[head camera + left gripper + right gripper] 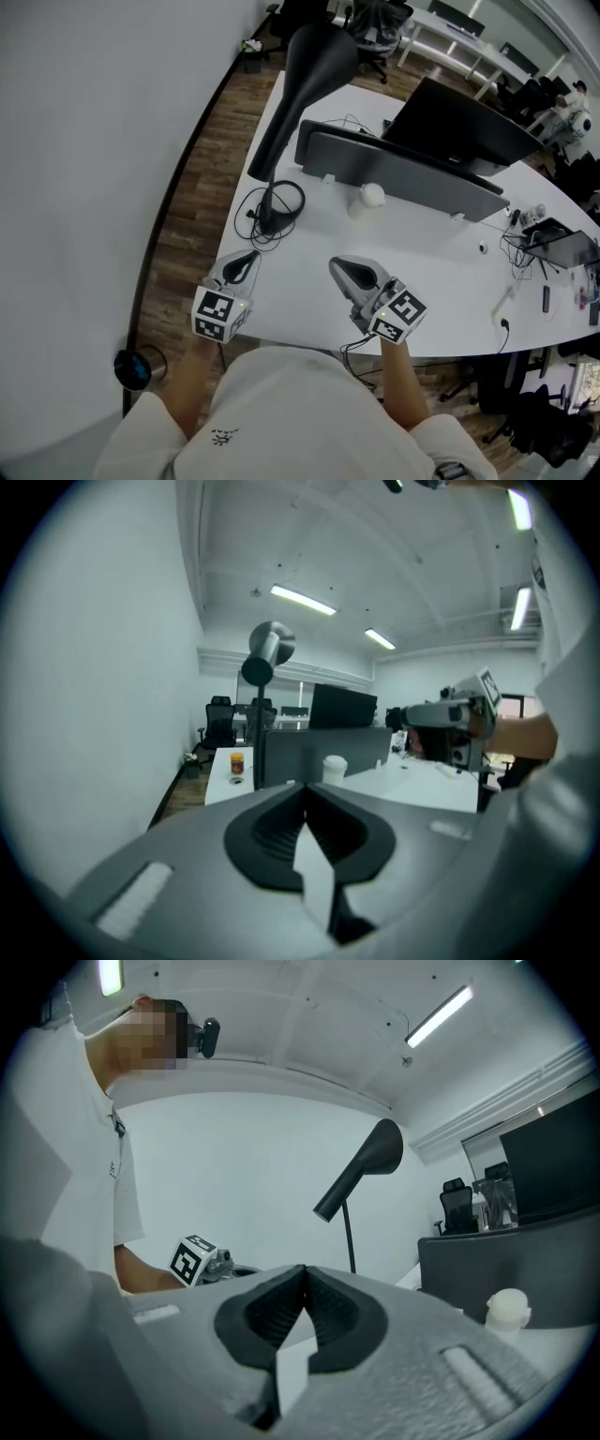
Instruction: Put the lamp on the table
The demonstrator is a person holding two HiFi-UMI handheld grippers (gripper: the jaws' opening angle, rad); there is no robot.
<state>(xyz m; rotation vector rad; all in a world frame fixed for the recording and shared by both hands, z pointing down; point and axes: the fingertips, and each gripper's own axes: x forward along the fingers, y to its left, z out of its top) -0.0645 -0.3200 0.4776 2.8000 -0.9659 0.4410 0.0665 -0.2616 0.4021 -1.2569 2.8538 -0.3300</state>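
Observation:
A tall black lamp (298, 89) stands on the white table (441, 300) near its left edge, its round base (274, 208) ringed by a coiled black cord. Its head shows in the left gripper view (267, 653) and in the right gripper view (370, 1162). My left gripper (246, 265) hovers at the table's near left corner, a short way in front of the lamp base, jaws shut and empty (302, 789). My right gripper (342, 267) hangs over the near middle of the table, also shut with nothing in it (302, 1274). Neither touches the lamp.
A grey divider panel (403, 171) and a black monitor (455, 122) cross the table behind the grippers. A small white bottle (371, 196) stands before the panel. A laptop (561, 246) and cables lie at the right. A white wall rises at the left; office chairs stand beyond.

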